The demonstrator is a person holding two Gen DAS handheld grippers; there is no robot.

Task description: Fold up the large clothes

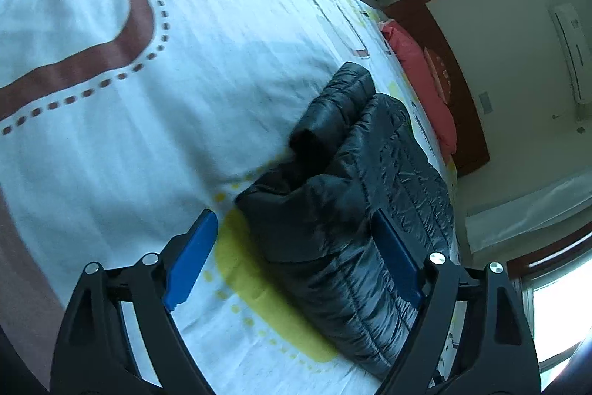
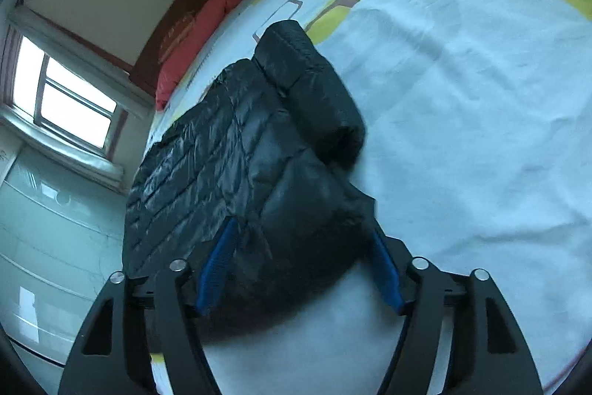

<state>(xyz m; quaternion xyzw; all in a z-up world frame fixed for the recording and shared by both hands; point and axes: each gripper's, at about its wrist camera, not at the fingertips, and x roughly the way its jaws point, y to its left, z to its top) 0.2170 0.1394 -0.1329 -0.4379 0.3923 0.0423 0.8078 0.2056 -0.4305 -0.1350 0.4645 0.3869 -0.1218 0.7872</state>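
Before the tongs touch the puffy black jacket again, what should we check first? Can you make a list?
1. Jacket lies on the bed, not slipping off: ok.
2. Left tongs open, pads not pressing the jacket: ok.
3. Right tongs open, jacket edge between the pads but not pinched: ok.
4. Sleeve folded over the body of the jacket: ok.
5. Fold neat and flat: not ok, the near end bunches up.
6. Nothing else lying on the jacket: ok on the sides that show; the underside cannot tell.
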